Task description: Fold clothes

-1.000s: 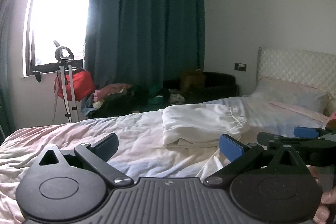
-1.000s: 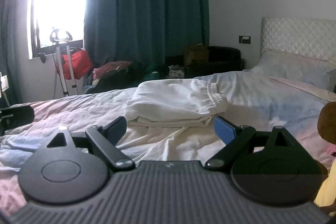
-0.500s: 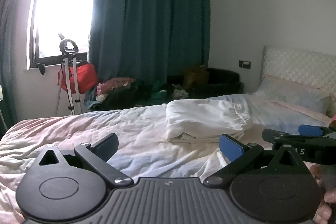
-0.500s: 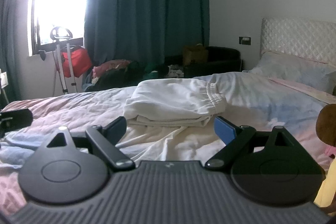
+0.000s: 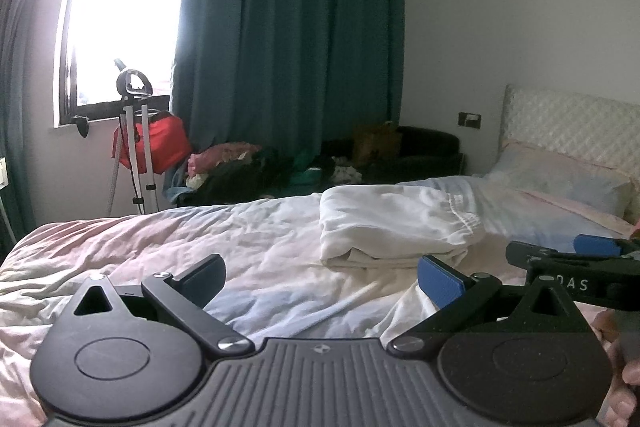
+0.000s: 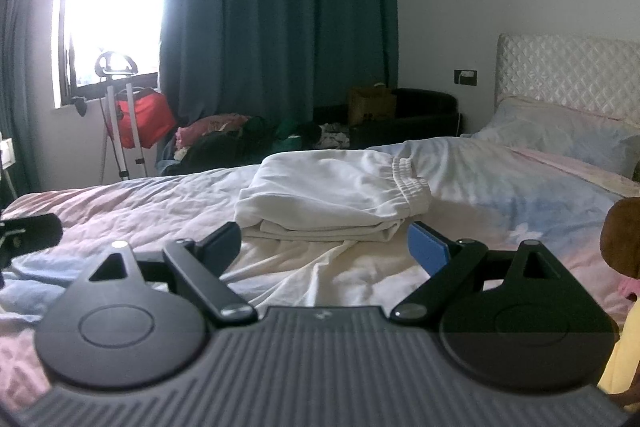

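A folded white garment with an elastic waistband lies on the bed; it also shows in the right wrist view. My left gripper is open and empty, held above the sheet, short of the garment and to its left. My right gripper is open and empty, just in front of the garment's near edge. The right gripper also shows at the right edge of the left wrist view.
A pillow and quilted headboard are at the right. A tripod, a red bag and a pile of clothes stand by the window and green curtain. A brown plush toy sits at the right edge.
Both grippers have drawn back and risen slightly, so the garment looks a little farther off. The jaws stay open and the garment has not moved.
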Tool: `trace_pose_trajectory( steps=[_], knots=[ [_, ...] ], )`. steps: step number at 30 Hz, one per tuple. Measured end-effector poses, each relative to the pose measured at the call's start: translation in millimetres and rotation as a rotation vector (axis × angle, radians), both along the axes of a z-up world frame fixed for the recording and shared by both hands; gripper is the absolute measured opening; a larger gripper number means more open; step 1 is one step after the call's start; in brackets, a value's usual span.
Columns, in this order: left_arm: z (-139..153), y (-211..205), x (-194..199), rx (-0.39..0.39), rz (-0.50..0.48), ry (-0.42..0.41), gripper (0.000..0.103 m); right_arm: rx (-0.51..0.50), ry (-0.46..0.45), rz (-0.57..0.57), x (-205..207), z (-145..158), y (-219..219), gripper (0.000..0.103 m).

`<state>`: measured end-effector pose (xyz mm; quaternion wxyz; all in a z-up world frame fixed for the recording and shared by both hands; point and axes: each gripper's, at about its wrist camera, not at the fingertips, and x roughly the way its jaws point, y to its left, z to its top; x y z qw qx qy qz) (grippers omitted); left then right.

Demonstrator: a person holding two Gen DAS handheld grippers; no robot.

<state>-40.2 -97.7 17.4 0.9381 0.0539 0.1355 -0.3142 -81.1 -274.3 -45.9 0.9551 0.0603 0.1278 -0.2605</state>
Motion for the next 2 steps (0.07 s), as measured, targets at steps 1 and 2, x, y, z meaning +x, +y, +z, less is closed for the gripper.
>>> trace_pose_trajectory(
  steps=[1, 2],
  knots=[
    [-0.2, 0.1, 0.0, -0.001, 0.000, 0.002, 0.103, -0.001, 0.000, 0.000, 0.0, -0.1, 0.1, 0.092],
    [-0.3, 0.1, 0.2, 0.000, 0.000, 0.003, 0.103, -0.001, 0.001, -0.001, 0.1, -0.2, 0.2, 0.092]
  ],
)
